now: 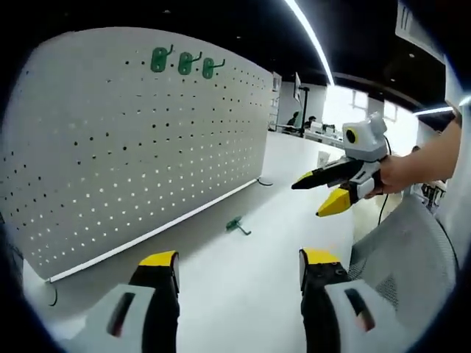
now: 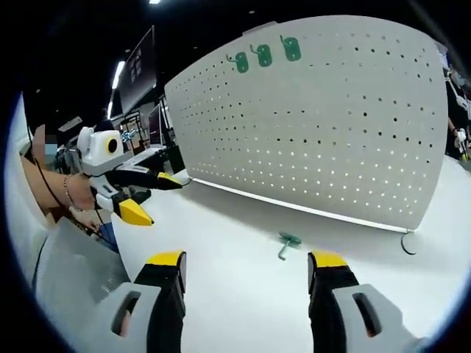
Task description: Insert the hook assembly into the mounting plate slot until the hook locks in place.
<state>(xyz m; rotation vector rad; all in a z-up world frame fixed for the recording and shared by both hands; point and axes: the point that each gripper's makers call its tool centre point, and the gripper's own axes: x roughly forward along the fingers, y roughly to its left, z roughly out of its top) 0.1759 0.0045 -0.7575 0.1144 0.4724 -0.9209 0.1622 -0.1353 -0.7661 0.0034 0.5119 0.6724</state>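
Note:
A white pegboard mounting plate (image 1: 132, 147) (image 2: 331, 118) stands upright on the white table. Three green hooks (image 1: 180, 62) (image 2: 263, 55) hang side by side near its top edge. One loose green hook (image 1: 237, 225) (image 2: 287, 243) lies flat on the table in front of the board. My left gripper (image 1: 239, 261) is open and empty, its yellow-tipped jaws wide apart short of the loose hook. In the right gripper view the left gripper (image 2: 163, 200) is in the air at the left. My right gripper (image 2: 248, 261) is open and empty too, and hovers (image 1: 313, 197) above the table, held by a hand.
A grey mesh chair (image 1: 405, 257) (image 2: 66, 272) sits at the table's near edge. A thin cable loop (image 2: 407, 243) (image 1: 265, 182) lies by the board's foot. Desks, monitors and people (image 1: 302, 121) stand far behind.

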